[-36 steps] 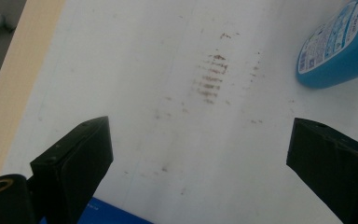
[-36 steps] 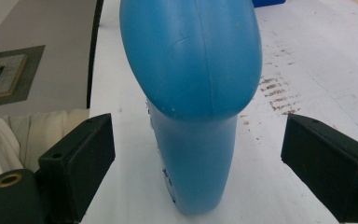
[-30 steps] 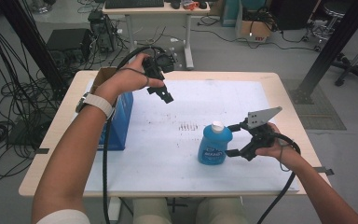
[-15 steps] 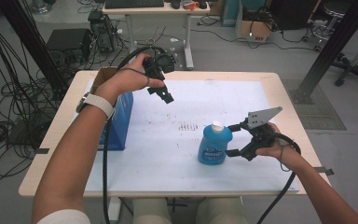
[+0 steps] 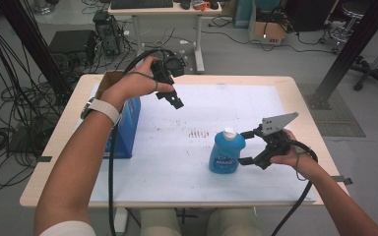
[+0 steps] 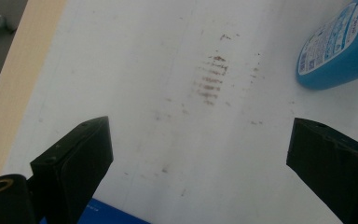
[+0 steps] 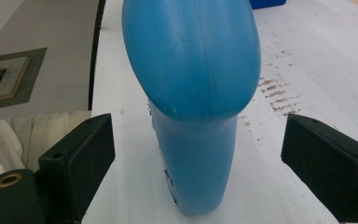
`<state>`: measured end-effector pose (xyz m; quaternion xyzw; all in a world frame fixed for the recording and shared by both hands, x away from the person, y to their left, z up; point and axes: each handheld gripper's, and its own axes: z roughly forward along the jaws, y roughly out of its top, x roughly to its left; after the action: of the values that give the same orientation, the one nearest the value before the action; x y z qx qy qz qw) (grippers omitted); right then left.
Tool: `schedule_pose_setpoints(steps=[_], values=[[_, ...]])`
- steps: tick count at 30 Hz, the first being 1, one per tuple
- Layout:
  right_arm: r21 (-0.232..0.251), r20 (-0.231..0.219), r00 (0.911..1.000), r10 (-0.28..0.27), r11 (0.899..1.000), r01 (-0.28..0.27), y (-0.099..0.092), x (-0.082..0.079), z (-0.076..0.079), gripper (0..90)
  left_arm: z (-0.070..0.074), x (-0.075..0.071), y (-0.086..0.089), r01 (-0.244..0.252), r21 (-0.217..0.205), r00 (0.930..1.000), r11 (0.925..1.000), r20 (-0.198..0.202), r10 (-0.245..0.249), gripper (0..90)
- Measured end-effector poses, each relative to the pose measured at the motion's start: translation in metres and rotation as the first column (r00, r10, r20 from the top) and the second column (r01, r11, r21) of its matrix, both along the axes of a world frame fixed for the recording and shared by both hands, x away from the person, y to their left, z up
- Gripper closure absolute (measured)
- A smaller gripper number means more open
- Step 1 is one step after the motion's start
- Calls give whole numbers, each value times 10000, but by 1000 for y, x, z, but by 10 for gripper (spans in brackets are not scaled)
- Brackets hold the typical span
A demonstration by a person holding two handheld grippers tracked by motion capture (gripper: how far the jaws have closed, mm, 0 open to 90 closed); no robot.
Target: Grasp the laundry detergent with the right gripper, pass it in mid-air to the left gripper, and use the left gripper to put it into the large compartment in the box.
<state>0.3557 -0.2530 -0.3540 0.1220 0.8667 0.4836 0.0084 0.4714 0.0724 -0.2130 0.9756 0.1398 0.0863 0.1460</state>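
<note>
Nothing has shifted since the earlier frames: the right gripper (image 5: pixel 244 146) holds spread jaws either side of the upright blue detergent bottle (image 5: pixel 225 151), not touching it; the right gripper view shows clear gaps, and the left gripper (image 5: pixel 173 98) hovers spread over stained white paper (image 6: pixel 205 84)

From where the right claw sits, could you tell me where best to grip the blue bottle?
Grip the blue bottle across its narrow lower body, coming level from its right edge: it stands upright, and the right claw already straddles it with open jaws.
</note>
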Motion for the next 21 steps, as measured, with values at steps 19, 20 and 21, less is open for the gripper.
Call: schedule_pose_setpoints(steps=[19, 20, 21], values=[[-12, 183, 9998, 32, 10000, -31, 1, 1, 1, 97, 1, 0, 1, -37, -4, 10000, 10000, 31, 37, 72], [-12, 183, 9998, 32, 10000, -31, 1, 1, 1, 97, 1, 0, 1, -37, -4, 10000, 10000, 31, 37, 72], [-65, 177, 9998, 68, 10000, -67, 1, 1, 1, 97, 1, 0, 1, -43, 10, 10000, 10000, 19, 43, 72]])
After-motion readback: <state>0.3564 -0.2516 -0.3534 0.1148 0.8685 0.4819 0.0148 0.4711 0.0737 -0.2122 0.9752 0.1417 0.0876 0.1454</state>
